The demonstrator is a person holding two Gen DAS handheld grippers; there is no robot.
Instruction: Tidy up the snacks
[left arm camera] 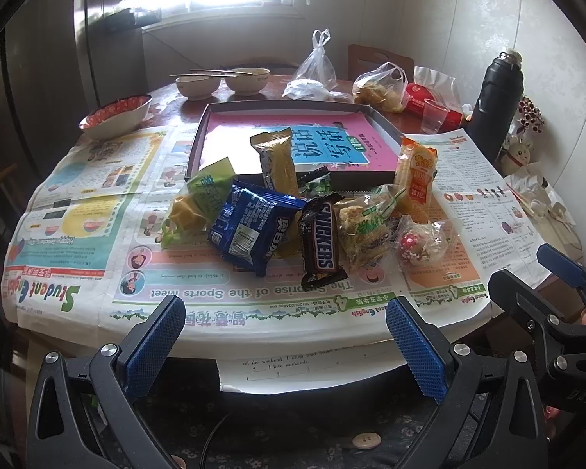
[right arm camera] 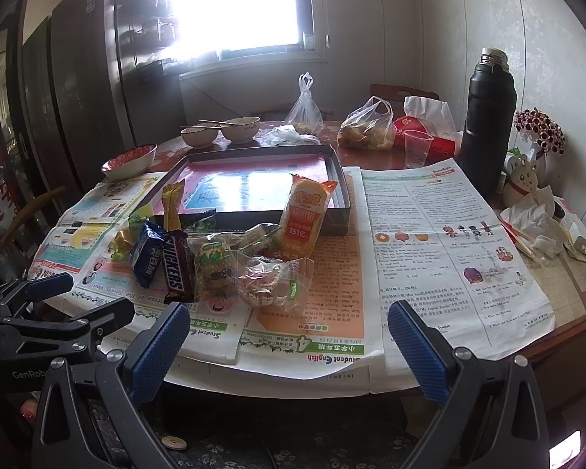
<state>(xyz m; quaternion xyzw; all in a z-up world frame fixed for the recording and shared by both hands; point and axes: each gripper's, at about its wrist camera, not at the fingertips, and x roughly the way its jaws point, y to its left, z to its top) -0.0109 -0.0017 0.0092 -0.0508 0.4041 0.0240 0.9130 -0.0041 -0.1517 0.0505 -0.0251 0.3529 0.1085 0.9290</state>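
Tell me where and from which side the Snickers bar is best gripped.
Probably across the Snickers bar's narrow width at mid-length, coming from above and the near table edge. It lies fairly flat atop the pile, long axis pointing toward the camera, with its near end free on the newspaper. The blue packet crowds its left flank, so the tool's fingers need care there.

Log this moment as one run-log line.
phase: pre-grasp | left claw: open, empty | right claw: open, empty | snack pile: on newspaper in front of tray | tray: no snacks fully inside
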